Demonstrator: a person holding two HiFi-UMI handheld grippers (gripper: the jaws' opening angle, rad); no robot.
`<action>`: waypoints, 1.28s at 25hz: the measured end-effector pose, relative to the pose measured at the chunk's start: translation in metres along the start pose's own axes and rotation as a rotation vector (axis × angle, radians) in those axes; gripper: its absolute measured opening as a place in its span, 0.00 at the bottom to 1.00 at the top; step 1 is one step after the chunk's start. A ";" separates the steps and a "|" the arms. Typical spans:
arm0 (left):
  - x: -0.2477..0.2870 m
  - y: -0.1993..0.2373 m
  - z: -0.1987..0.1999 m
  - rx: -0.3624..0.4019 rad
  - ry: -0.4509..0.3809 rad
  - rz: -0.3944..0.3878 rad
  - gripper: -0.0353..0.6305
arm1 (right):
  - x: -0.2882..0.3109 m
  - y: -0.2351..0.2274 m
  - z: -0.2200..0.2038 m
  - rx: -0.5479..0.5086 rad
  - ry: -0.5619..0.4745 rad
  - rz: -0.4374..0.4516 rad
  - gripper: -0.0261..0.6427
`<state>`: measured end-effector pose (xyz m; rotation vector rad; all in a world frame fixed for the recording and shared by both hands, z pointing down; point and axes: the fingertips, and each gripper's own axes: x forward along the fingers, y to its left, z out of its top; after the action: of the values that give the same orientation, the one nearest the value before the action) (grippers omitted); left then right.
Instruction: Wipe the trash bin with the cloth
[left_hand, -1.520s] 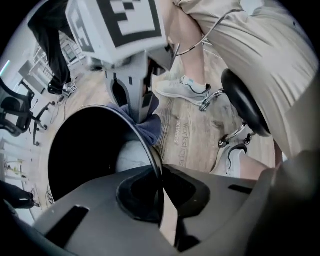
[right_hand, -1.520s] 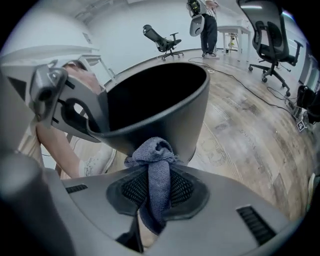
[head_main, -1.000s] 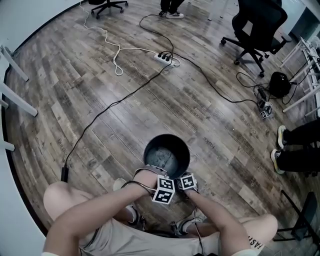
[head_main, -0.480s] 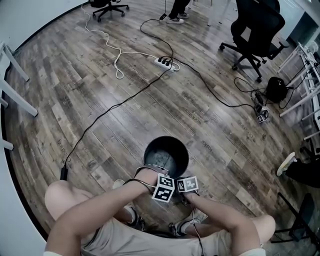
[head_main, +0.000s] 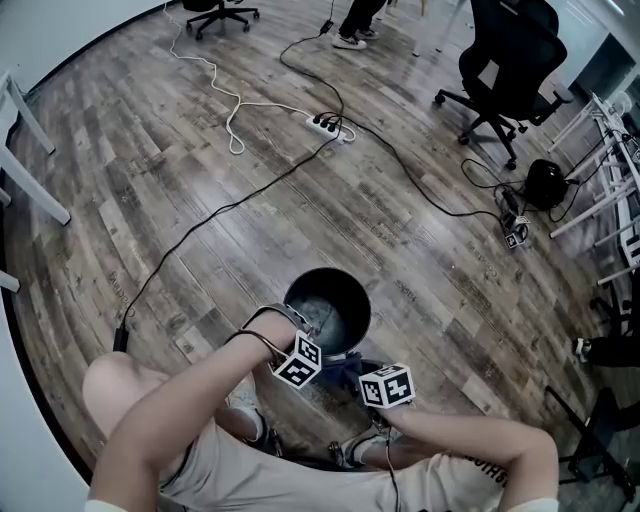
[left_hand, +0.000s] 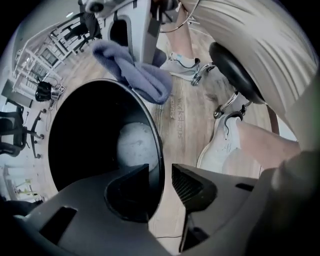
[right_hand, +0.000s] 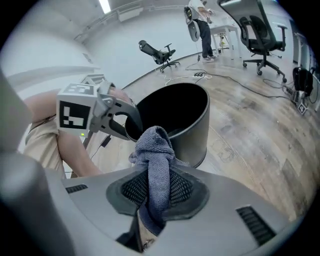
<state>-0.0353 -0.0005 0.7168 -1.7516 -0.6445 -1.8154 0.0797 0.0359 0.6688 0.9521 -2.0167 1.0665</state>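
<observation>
Your right gripper (right_hand: 155, 176) clamps the blue-grey terry cloth (right_hand: 152, 145) just beside the round black plastic trash bin (head_main: 345, 285). Your left gripper (left_hand: 160, 172) straddles its rim, jaws just opening, unpinched. Wood floor plank (left_hand: 176, 117) print: roughly "workshops".

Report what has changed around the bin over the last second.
The right gripper, shut on the cloth, has lifted off the near rim of the trash bin and come back toward the person. The left gripper has just been opening its jaws; the bin's rim stands between them, no longer pinched. The bin stays upright on the floor, and the cloth stays in the right gripper.
</observation>
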 end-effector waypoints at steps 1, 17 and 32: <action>0.002 0.002 -0.001 -0.005 0.001 0.011 0.27 | -0.003 0.002 0.003 -0.011 0.000 -0.008 0.15; -0.001 0.010 0.036 -0.115 -0.071 0.003 0.09 | 0.075 -0.078 -0.003 -0.012 0.004 -0.138 0.15; 0.000 0.020 0.048 -0.220 -0.089 0.000 0.09 | 0.163 -0.148 -0.049 0.186 -0.085 -0.159 0.15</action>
<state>0.0139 0.0163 0.7186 -1.9847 -0.4941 -1.8770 0.1284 -0.0287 0.8793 1.2513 -1.8966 1.1568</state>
